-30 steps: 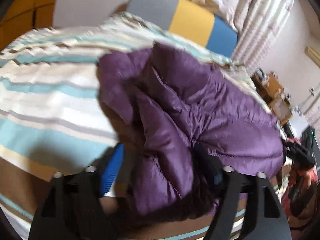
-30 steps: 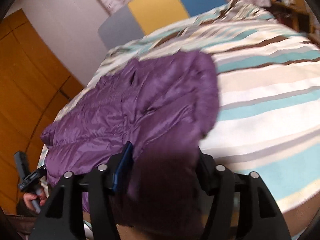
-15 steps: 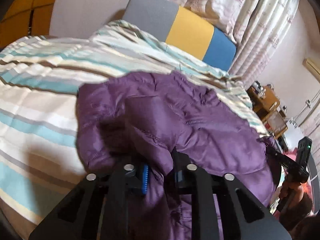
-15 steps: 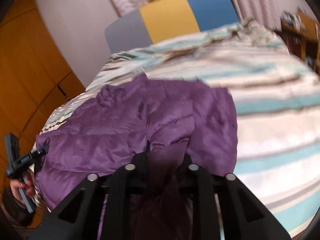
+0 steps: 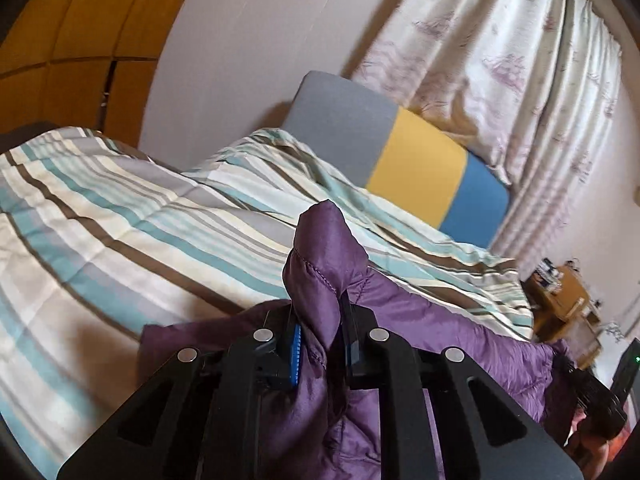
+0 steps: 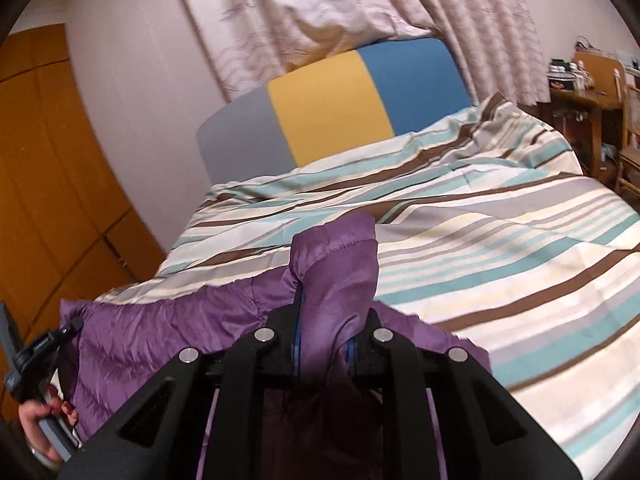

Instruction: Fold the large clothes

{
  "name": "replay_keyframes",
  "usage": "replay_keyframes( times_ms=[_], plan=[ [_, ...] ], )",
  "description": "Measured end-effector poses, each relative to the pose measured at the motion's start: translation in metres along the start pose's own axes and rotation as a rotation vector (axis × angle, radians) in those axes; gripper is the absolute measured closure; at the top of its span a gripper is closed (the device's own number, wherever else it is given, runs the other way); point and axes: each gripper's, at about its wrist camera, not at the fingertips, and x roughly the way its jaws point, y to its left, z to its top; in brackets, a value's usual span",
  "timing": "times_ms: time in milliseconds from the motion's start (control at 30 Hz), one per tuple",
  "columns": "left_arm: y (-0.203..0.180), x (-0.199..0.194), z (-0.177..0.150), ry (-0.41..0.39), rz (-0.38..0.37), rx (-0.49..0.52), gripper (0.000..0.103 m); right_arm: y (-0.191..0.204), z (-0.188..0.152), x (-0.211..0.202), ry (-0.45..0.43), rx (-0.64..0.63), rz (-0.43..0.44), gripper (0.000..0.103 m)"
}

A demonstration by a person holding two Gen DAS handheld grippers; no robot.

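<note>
Left gripper (image 5: pixel 318 346) pinching purple jacket (image 5: pixel 440 332) edge, tuft poking beyond fingertips; right gripper (image 6: pixel 323 346) pinching likewise; jacket hangs below fingers over striped bed (image 6: pixel 500 240), probably for folding over.

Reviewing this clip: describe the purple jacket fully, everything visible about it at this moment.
The purple jacket is a quilted, puffy garment in shiny, slightly satiny fabric with stitched seams. It lies spread across the near edge of the striped bedcover. Two bunches of it are pinched upward: one in the left gripper, one in the right gripper, jaws closed on each. The fabric between sags onto the bed. No zip, hood or sleeves can be told apart.
</note>
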Motion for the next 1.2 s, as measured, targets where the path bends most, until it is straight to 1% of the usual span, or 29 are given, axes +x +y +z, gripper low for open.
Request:
replay_keyframes(
  times_ms=[133, 167, 267, 333, 400, 433, 567, 800, 900, 967, 1000, 1033, 1067, 1100, 1133, 1200],
  plan=[
    [0.003, 0.035, -0.005, 0.025, 0.074, 0.012, 0.088, -0.004, -0.004, 0.039, 0.022, -0.037, -0.062, 0.088],
    [0.004, 0.041, -0.008, 0.031, 0.088, 0.015, 0.088, -0.004, -0.008, 0.050, 0.034, -0.065, -0.087, 0.088],
    [0.010, 0.058, -0.015, 0.055, 0.125, 0.011, 0.088, -0.007, -0.019, 0.075, 0.067, -0.106, -0.127, 0.087],
    [0.017, 0.071, -0.023, 0.097, 0.152, 0.001, 0.088, -0.013, -0.030, 0.091, 0.099, -0.103, -0.167, 0.084],
    [0.024, 0.085, -0.031, 0.148, 0.157, -0.014, 0.088, -0.020, -0.037, 0.106, 0.153, -0.089, -0.192, 0.079],
    [0.027, 0.091, -0.034, 0.172, 0.151, -0.025, 0.088, -0.023, -0.039, 0.111, 0.176, -0.084, -0.205, 0.078],
    [0.029, 0.098, -0.036, 0.201, 0.155, -0.021, 0.088, -0.022, -0.045, 0.129, 0.252, -0.118, -0.251, 0.074],
    [0.034, 0.100, -0.038, 0.220, 0.146, -0.039, 0.086, -0.019, -0.053, 0.135, 0.257, -0.149, -0.291, 0.073],
    [0.031, 0.101, -0.038, 0.222, 0.153, -0.031, 0.077, -0.019, -0.052, 0.135, 0.257, -0.152, -0.297, 0.071],
    [0.026, 0.097, -0.037, 0.230, 0.196, -0.014, 0.058, -0.019, -0.052, 0.135, 0.256, -0.153, -0.304, 0.069],
    [0.022, 0.094, -0.036, 0.232, 0.215, -0.006, 0.052, -0.018, -0.052, 0.134, 0.255, -0.157, -0.310, 0.068],
    [0.016, 0.085, -0.033, 0.231, 0.264, 0.015, 0.036, -0.017, -0.052, 0.134, 0.254, -0.161, -0.318, 0.067],
    [0.011, 0.077, -0.032, 0.218, 0.284, 0.028, 0.022, -0.015, -0.052, 0.134, 0.253, -0.164, -0.324, 0.066],
    [0.003, 0.060, -0.029, 0.169, 0.302, 0.047, 0.020, -0.015, -0.052, 0.134, 0.252, -0.167, -0.329, 0.065],
    [-0.004, 0.048, -0.028, 0.127, 0.307, 0.057, 0.020, -0.015, -0.053, 0.133, 0.251, -0.169, -0.332, 0.065],
    [-0.023, 0.025, -0.025, 0.051, 0.296, 0.091, 0.020, -0.015, -0.053, 0.133, 0.250, -0.168, -0.333, 0.063]
  ],
)
